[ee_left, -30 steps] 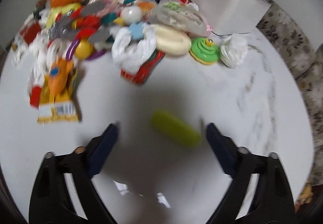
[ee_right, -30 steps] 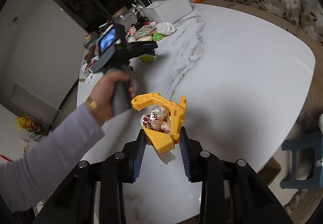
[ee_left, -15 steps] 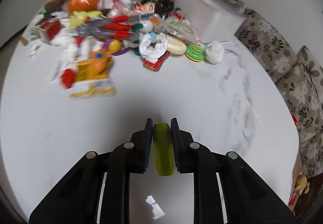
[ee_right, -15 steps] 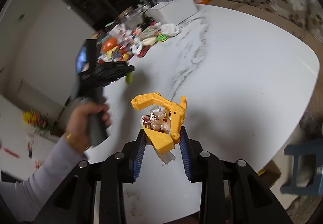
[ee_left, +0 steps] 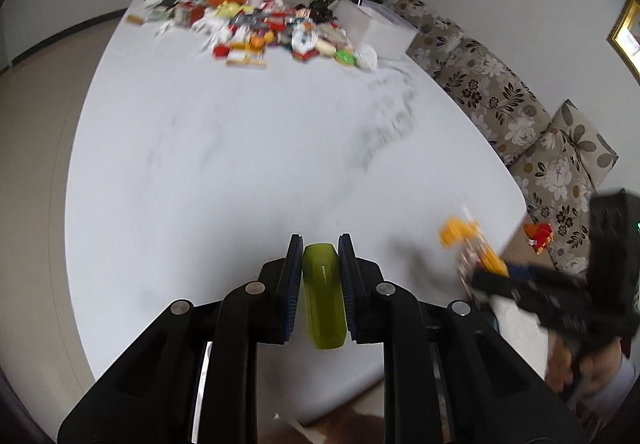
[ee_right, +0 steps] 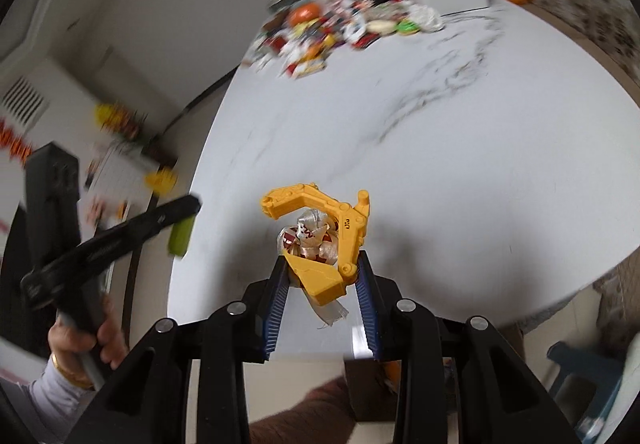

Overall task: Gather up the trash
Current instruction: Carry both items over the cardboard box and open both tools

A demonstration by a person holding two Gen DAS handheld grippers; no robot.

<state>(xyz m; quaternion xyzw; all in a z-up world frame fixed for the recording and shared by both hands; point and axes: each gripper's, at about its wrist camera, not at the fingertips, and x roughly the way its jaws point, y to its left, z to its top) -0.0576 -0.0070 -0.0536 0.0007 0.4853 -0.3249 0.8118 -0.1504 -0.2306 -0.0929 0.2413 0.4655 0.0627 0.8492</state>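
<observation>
From the left wrist view, the left gripper (ee_left: 319, 258) was clamped shut on a green oblong piece (ee_left: 323, 304), its pads pressing both long sides, its long axis running straight along the fingers and its far end pointing out over the white marble table (ee_left: 224, 148). The piece was off the table, well apart from the pile of toys and wrappers (ee_left: 264, 28) at the far end. At right, blurred, the right gripper (ee_left: 470, 264) carried something yellow. From the right wrist view, the right gripper (ee_right: 322, 268) stood partly open yet closed on a yellow toy excavator scoop (ee_right: 320, 276) holding crumpled wrappers (ee_right: 310, 240), its arm arching up and forward. The left gripper (ee_right: 180, 216) sat off to the left, the green piece (ee_right: 179, 238) hanging from it, nearer the table's edge.
</observation>
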